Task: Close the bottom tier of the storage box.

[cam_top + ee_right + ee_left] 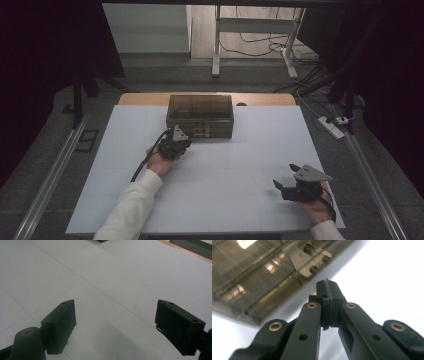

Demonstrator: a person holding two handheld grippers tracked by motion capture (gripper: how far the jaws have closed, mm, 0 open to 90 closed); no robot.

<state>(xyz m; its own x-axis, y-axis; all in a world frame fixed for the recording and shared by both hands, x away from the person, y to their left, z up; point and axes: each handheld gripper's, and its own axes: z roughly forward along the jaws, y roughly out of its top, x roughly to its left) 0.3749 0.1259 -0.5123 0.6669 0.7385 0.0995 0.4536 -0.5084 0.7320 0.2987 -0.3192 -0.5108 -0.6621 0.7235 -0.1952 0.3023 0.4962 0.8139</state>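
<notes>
Desk [225,200]: white top covered in large panels with thin seams; both claws work above it.
Box [200,116]: smoky translucent case with inner compartments and a pale latch [308,261] on its near face; it sits at the far middle of the desk, lid down.
Left claw [181,141]: held just in front of the box's near-left corner, tips near the box wall, contact not discernible; in the left gripper view its pads [328,303] are pressed together with nothing between them.
Right claw [285,181]: near the desk's right front corner, well apart from the box; jaws spread wide, empty, over bare desk surface.
</notes>
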